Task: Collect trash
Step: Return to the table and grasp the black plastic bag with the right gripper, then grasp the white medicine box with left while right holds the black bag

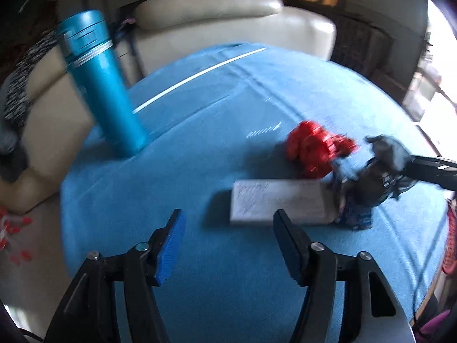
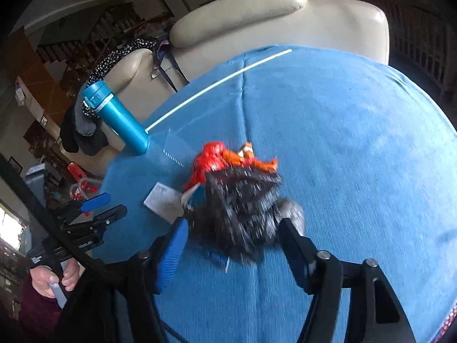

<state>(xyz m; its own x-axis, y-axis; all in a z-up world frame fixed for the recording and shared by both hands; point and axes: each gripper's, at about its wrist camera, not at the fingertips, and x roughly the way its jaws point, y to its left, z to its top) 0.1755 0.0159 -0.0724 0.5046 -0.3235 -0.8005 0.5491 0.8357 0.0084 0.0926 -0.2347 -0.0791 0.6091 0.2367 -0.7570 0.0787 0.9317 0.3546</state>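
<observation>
Motion blur smears the dark crumpled wrapper (image 2: 242,214), which lies mid-table (image 2: 357,143) between the right gripper (image 2: 237,243)'s wide-open fingers; contact is unclear. The left gripper (image 1: 228,240) hangs open, empty, near the white paper (image 1: 280,203) and red wrapper (image 1: 314,148).

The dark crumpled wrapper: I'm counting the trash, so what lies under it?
Under the dark crumpled wrapper a blue wrapper pokes out, and the white paper's end and the red wrapper run beneath its edge. Anything else below is covered.
</observation>
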